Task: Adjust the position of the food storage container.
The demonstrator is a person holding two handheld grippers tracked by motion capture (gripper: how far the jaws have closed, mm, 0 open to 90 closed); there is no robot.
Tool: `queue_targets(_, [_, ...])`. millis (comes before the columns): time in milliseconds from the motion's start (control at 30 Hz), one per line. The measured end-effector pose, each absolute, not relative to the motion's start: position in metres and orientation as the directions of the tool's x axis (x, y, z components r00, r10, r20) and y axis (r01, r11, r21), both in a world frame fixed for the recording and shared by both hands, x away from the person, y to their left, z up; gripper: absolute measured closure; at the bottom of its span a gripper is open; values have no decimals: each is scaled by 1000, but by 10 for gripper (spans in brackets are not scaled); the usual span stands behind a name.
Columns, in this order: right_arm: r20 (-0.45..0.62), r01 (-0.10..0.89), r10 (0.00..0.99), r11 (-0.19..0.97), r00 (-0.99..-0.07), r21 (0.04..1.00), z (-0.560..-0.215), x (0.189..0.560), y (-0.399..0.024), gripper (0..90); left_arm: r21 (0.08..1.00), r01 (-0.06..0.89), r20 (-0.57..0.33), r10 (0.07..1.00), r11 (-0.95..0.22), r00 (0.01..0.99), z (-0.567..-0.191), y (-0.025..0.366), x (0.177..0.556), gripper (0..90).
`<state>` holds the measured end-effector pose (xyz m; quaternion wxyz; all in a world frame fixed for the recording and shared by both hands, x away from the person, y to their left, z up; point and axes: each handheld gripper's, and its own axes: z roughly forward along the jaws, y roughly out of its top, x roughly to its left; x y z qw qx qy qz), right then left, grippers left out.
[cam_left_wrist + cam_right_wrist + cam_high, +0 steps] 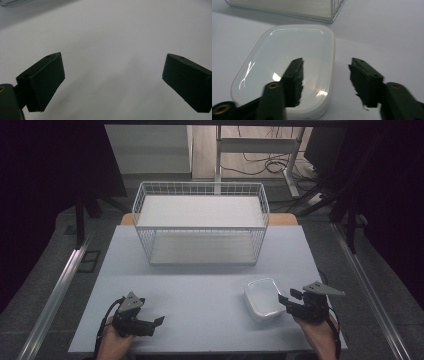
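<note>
My right gripper [325, 82] straddles the near right rim of the white rectangular dish [287, 57]: one jaw sits inside over the glossy floor, the other outside on the table side. The jaws are partway spread with the rim wall between them, and I see no pad pressing on it yet. In the high view the dish [262, 297] lies on the pale blue table [200, 290] at the front right, well apart from the white wire basket [200, 220] at the back middle. My right gripper [287, 301] comes at it from the right.

My left gripper [112, 75] rests low over bare table at the front left [156, 322], jaws wide, nothing between them.

Risks as I judge them:
- The rim looks slick and rounded, so a shallow bite could slip off on lift.
- Gripping one edge only means the dish may tilt or swing and drop.
- A closing jaw could shove the dish sideways instead of clamping it, since it slides easily on the smooth table.
- If it goes to the basket, the hanging far end could clip the wire rim.
</note>
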<state>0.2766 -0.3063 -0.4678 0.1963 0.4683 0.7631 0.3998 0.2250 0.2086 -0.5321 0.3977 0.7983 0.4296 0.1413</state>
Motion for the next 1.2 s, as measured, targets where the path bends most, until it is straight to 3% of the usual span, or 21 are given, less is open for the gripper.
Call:
queue_targets(100, [20, 549, 881, 277, -473, 789, -465, 279, -305, 636, 759, 571, -117, 797, -313, 592, -532, 209, 225, 39])
queue_targets(133, [20, 549, 881, 277, -473, 789, -465, 279, -305, 636, 759, 571, -117, 797, -313, 592, -532, 209, 225, 39])
queue_targets(167, [-6, 547, 885, 293, -466, 784, -465, 283, -305, 725, 760, 569, -115, 796, -314, 594, -532, 208, 225, 39])
queue_targets(367, [21, 563, 886, 277, -464, 779, -463, 299, -306, 891, 758, 572, -122, 793, -313, 597, -532, 207, 226, 39])
queue_targets(900, [0, 606, 880, 327, -475, 725, -471, 340, -281, 893, 746, 589, -148, 784, -312, 603, -535, 206, 228, 40])
queue_targets(1200, [-6, 591, 828, 406, -561, 697, -475, 348, -241, 892, 738, 597, -158, 781, -314, 605, -537, 204, 229, 43])
